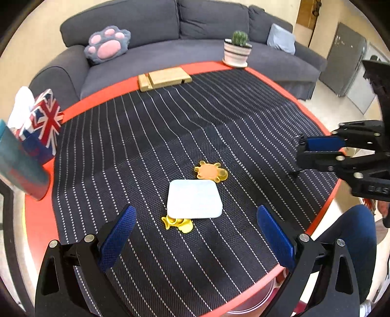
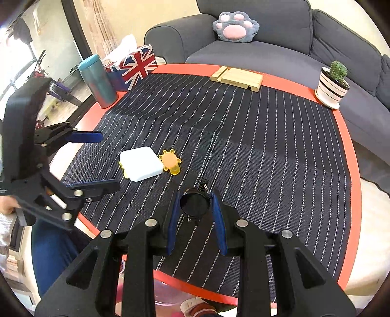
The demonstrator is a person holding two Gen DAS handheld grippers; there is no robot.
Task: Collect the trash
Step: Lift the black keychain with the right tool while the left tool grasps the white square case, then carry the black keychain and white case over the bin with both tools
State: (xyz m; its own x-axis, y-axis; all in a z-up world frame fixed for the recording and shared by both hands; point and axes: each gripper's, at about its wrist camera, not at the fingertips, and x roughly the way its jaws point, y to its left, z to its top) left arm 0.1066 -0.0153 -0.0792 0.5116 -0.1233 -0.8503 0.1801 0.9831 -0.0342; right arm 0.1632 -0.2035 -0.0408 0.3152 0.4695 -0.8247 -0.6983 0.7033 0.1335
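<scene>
The right gripper point(image 2: 196, 214) is closest to us. Its blue jaws are squeezed tight on a round black disc point(image 2: 194, 202) with a little clip on its far end. The disc sits low over the striped mat point(image 2: 256, 151).

The left gripper point(image 1: 196, 234) has its jaws spread wide with nothing between them. Just past them lies a white square pad point(image 1: 194, 198) on the mat. A yellow plastic piece point(image 1: 179, 223) peeks out from under its near edge. An orange plastic piece point(image 1: 210, 171) touches its far edge.

The mat covers most of the round red surface point(image 1: 39, 214). At the left side stand a teal cup point(image 2: 97, 80) and a flag tissue box point(image 2: 132, 67), close together. At the far edge lies a wooden block point(image 1: 164, 78). A small cactus in a striped pot point(image 1: 237, 50) stands near the edge too. Behind it all is a gray sofa point(image 1: 151, 22) with a paw pillow point(image 1: 107, 44).
</scene>
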